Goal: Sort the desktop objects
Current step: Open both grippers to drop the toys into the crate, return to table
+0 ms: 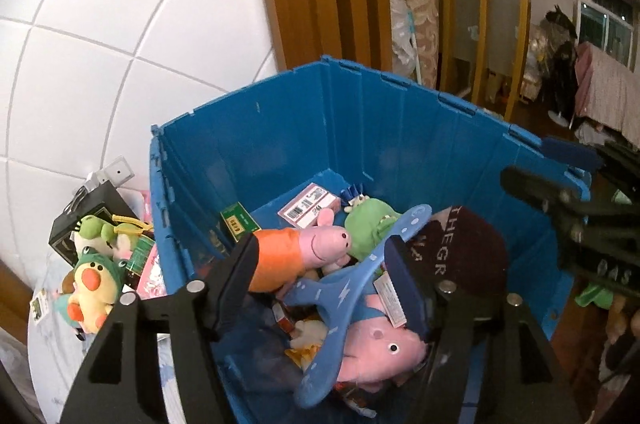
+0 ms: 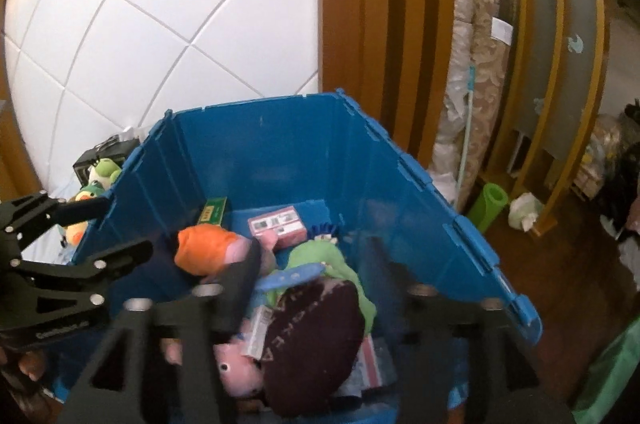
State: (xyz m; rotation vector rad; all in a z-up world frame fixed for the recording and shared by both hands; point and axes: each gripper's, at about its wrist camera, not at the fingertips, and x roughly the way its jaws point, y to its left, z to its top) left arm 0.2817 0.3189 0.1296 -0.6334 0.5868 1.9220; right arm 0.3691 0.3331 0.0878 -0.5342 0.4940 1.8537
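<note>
A: Both tongs hang wide and empty over the bin (image 1: 360,128): left tongs (image 1: 320,288), right tongs (image 2: 320,300). The toys are piled inside: pig (image 1: 320,244), hanger (image 1: 344,288), cap (image 2: 316,340).

B: Risk, I'd say: the hanger lies tangled across the pile, so a grab could drag neighbours up and spill them.

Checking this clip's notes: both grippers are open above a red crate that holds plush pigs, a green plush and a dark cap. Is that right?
One detail is wrong: the crate is blue, not red, as both wrist views show. The rest stands: the left gripper and right gripper are open above it, and it holds plush pigs, a green plush and a dark cap.
</note>
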